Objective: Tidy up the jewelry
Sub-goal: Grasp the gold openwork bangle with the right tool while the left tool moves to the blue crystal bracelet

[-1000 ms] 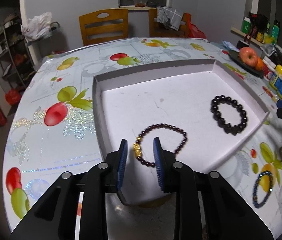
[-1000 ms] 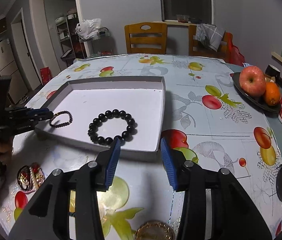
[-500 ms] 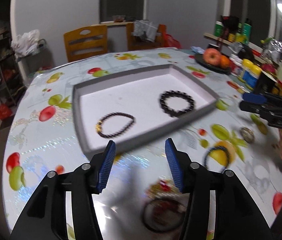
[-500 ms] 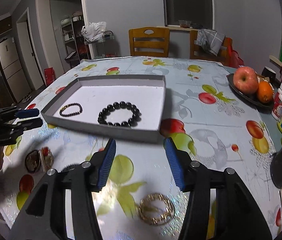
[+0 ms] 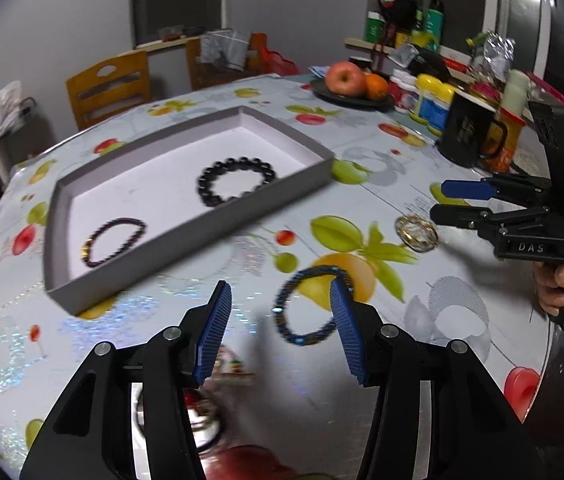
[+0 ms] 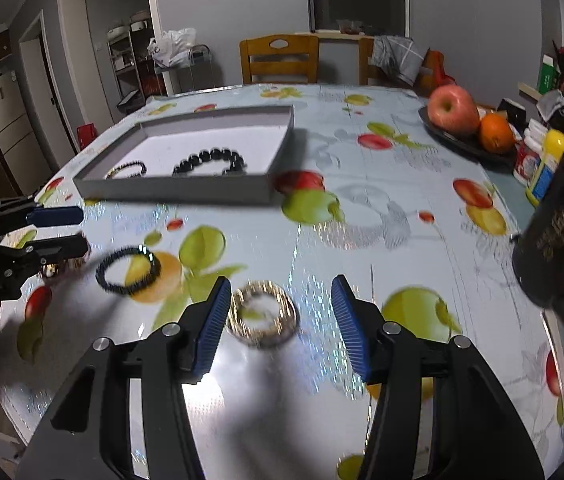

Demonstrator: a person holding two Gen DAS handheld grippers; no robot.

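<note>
Our left gripper hangs wide open and empty over the table, a dark bead bracelet lying between its fingers; the tray beyond holds two bracelets. Through the right camera, our right gripper also gapes empty, a gold bracelet on the table between its fingers.

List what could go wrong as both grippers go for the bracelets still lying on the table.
1. The open right hand-held gripper straddles the flat gold coiled bracelet; its fingers may scrape the glossy fruit-print tablecloth and slide it.
2. The open left hand-held gripper is off-centre over the dark blue beaded bracelet; closing might pinch one edge and flick it away.
</note>
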